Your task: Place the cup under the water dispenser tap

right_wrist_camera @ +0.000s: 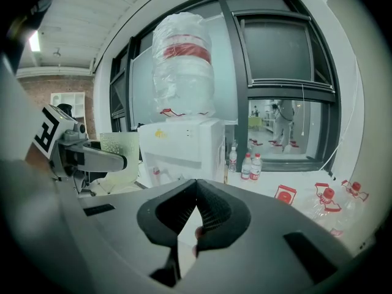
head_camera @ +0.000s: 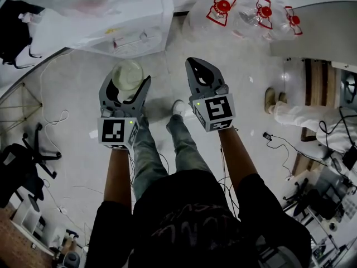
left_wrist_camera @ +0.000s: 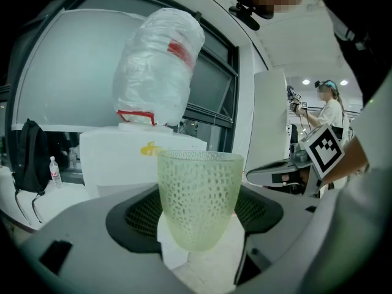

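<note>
Cup [left_wrist_camera: 199, 198], between the jaws of the left gripper [left_wrist_camera: 197, 216]: we record pale translucent green, dimpled all over in a honeycomb net.
Left gripper: we note a grey shell, black ribbed pads and a white cube with black square markers.
Right gripper [right_wrist_camera: 196, 185]: we find the same grey, black and marker pattern.
Water dispenser [right_wrist_camera: 184, 146], ahead of both grippers: white, with a small yellow mark.
Bottle [right_wrist_camera: 182, 66] on top of it: clear wrap, red band.
Jugs [right_wrist_camera: 324, 196], right of the right gripper: clear, with red caps and red-edged labels.
</note>
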`<state>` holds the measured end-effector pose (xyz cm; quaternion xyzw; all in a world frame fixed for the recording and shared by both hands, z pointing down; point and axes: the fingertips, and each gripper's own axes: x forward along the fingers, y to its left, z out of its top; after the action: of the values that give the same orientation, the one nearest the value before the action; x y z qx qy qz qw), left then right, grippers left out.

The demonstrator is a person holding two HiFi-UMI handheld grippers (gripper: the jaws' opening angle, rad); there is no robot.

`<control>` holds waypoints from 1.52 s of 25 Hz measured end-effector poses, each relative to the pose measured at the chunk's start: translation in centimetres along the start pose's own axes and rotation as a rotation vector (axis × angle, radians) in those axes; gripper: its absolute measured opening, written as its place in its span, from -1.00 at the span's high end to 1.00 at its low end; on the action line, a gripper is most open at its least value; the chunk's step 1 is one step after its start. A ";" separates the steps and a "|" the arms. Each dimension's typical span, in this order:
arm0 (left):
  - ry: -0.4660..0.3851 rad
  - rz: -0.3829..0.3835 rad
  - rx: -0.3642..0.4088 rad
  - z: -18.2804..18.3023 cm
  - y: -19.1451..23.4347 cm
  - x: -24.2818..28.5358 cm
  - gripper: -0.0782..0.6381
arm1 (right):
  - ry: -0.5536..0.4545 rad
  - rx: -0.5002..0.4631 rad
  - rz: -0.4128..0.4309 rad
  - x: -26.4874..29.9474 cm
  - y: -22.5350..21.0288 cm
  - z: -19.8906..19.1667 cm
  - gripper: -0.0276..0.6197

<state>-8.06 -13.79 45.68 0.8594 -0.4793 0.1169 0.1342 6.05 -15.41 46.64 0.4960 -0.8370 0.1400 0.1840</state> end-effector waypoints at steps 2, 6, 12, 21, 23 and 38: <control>0.001 -0.005 0.000 -0.6 0.1 0.3 -0.24 | 0.006 0.006 -0.004 0.2 0.0 -0.6 0.87; -0.005 -0.014 -0.003 -2.0 0.3 1.1 -0.24 | 0.024 0.020 -0.008 1.0 0.0 -2.1 0.87; 0.007 -0.013 0.008 -4.7 1.2 2.8 -0.24 | 0.038 0.037 -0.005 2.9 0.1 -4.4 0.87; -0.022 -0.009 -0.021 -8.1 2.6 5.6 -0.24 | 0.066 0.054 -0.015 5.2 -1.1 -9.0 0.87; -0.023 -0.004 -0.023 -9.1 2.9 6.3 -0.24 | 0.062 0.058 -0.020 6.0 -1.4 -9.9 0.87; -0.027 0.013 0.010 -17.0 5.0 11.6 -0.24 | 0.043 0.093 -0.012 11.2 -2.4 -16.4 0.87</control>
<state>-7.66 -19.65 66.05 0.8584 -0.4861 0.1087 0.1226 6.02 -18.42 66.44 0.5060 -0.8224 0.1883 0.1794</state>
